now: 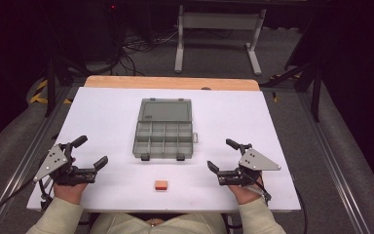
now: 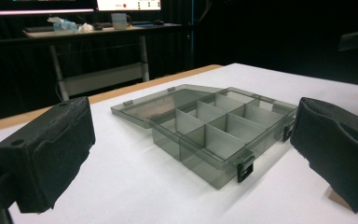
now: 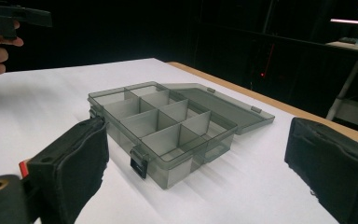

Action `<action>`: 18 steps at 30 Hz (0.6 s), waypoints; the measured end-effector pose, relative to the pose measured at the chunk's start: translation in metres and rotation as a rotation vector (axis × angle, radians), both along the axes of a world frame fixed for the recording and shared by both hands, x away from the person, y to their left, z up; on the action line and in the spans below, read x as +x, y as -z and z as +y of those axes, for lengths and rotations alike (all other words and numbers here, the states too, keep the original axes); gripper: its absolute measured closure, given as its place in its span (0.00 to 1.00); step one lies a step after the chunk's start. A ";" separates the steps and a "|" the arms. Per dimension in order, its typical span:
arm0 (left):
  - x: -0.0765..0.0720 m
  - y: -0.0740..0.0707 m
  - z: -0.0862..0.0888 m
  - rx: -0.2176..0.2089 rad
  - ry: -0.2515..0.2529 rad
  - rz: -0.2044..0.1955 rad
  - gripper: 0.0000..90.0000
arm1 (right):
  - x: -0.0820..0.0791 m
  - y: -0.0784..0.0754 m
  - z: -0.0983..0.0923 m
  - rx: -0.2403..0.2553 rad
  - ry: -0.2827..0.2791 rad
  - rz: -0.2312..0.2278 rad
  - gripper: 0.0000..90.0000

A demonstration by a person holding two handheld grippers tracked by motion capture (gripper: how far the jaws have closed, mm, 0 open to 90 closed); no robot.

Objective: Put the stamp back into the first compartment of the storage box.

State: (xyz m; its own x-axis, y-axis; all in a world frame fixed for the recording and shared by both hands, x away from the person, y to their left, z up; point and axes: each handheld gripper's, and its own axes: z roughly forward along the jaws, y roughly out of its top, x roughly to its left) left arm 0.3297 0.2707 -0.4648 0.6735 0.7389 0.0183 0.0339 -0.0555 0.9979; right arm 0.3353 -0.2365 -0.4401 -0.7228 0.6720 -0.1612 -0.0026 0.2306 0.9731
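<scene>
A grey see-through compartment box (image 1: 164,141) lies in the middle of the white board, its lid (image 1: 165,110) folded flat toward the far side and its several cells empty. A small orange block (image 1: 161,185) rests near the front edge, between my hands. My left gripper (image 1: 91,151) stands open at the box's left, and my right gripper (image 1: 222,155) stands open at its right, neither touching anything. The left gripper view frames the box (image 2: 214,135) between wide-apart jaws, with a sliver of the block (image 2: 338,198) under the right one. The right gripper view shows the box (image 3: 158,126) likewise.
The white board (image 1: 107,112) covers a wooden table whose far edge (image 1: 170,82) shows. Beyond it are a metal desk frame (image 1: 219,29) and floor cables (image 1: 136,46). Rails run along both sides of the table. The box's two black latches (image 1: 145,157) face me.
</scene>
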 end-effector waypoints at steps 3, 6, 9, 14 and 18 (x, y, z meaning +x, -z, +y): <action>0.000 0.000 0.001 -0.008 0.000 0.006 0.01 | 0.000 0.001 0.000 0.004 -0.004 0.004 0.07; 0.000 0.000 0.001 -0.010 0.000 0.002 0.01 | 0.000 0.001 0.000 0.005 -0.006 0.003 0.07; 0.000 0.000 0.000 -0.005 0.001 -0.001 0.01 | 0.001 0.001 0.000 0.005 -0.006 0.001 0.07; 0.000 -0.001 0.000 0.007 0.004 0.011 0.01 | 0.001 0.002 0.000 0.004 -0.007 0.008 0.07; -0.001 -0.003 -0.002 0.034 0.012 0.010 0.00 | 0.000 0.002 0.000 0.002 -0.006 0.007 0.08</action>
State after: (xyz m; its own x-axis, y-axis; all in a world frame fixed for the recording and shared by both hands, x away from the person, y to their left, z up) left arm 0.3292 0.2688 -0.4623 0.6824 0.7301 0.0360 0.0433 -0.0896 0.9950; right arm 0.3355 -0.2370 -0.4423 -0.7281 0.6678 -0.1549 0.0028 0.2288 0.9735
